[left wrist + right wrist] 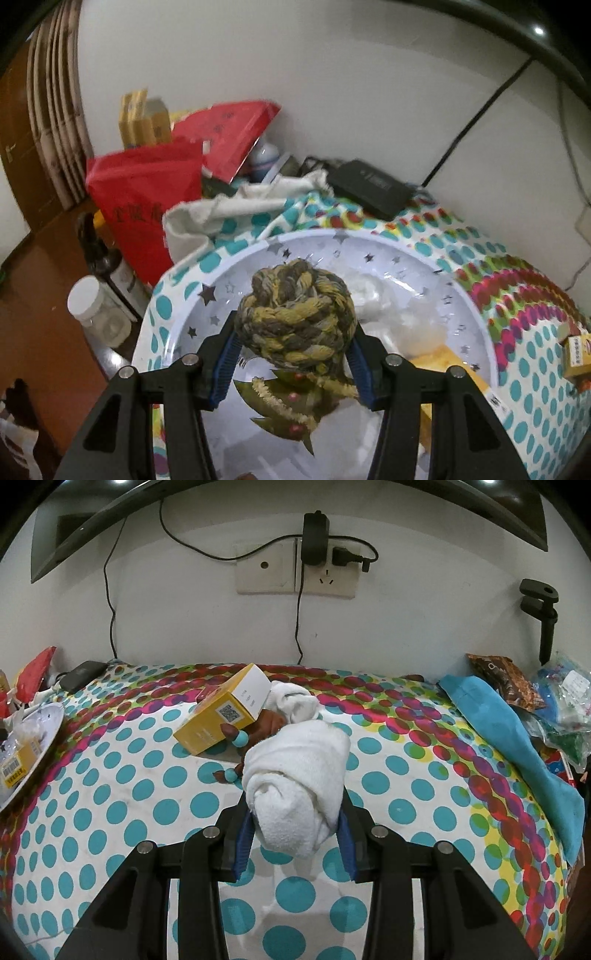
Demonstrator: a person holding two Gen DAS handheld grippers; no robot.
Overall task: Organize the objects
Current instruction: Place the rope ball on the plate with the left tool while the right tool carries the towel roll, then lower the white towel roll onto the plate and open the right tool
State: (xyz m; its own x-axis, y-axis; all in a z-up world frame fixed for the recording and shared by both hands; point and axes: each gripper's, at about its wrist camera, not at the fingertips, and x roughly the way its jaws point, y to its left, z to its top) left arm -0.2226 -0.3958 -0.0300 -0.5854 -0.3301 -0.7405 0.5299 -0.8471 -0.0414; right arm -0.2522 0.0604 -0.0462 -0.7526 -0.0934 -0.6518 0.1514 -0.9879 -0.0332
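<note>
My left gripper [293,354] is shut on a knotted yellow-grey rope ball [295,317] and holds it over a white star-patterned plate [207,295]. The plate holds a green garland piece [284,406], crumpled plastic [384,302] and a yellow box [458,373]. My right gripper [295,834] is shut on a rolled white towel [295,775] above the dotted tablecloth [129,812]. Behind it lie a yellow box [221,712], a brown toy with teal rings [266,727] and a second white cloth [295,699]. The plate's edge [40,746] shows at the left of the right wrist view.
Red bags [147,199], a beige cloth [236,206], a black adapter [369,188], a white-capped jar [96,310] and a dark bottle [110,266] crowd the left end. A teal cloth [517,746] and snack bags [517,683] lie right. Wall sockets with cables [314,561] stand behind.
</note>
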